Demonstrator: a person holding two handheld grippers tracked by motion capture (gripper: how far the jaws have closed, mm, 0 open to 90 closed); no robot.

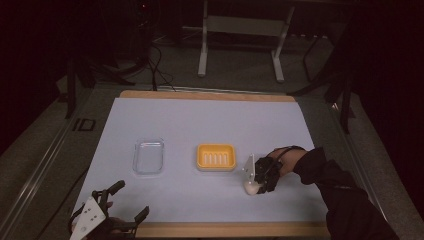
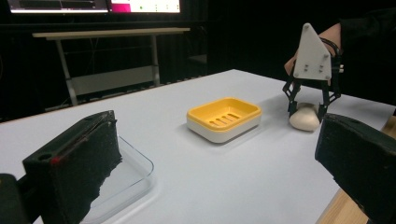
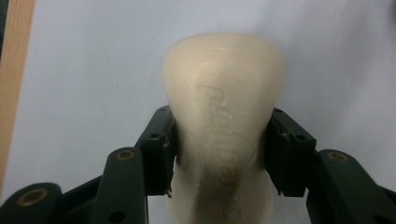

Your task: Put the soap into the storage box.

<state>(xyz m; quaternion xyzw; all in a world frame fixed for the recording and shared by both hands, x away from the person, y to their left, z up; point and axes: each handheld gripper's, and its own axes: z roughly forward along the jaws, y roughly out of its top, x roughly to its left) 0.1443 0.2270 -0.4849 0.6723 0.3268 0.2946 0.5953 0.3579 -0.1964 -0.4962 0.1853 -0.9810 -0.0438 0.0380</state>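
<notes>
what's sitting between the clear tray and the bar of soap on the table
The yellow soap dish lies between the clear tray and the soap, which the right tool grips. The high view shows it; so does the left gripper view.

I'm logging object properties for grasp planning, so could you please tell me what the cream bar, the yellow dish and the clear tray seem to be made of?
Cream waisted bar: likely soap, waxy matte, embossed lettering. Yellow-and-white slotted dish: apparently moulded plastic, smooth satin. Clear rectangular tray: transparent, glossy rim; plastic or glass, can't tell.

cream soap (image 3: 223,116), yellow-and-white soap dish (image 2: 224,118), black tongs (image 3: 219,154), white mat (image 1: 200,125).
</notes>
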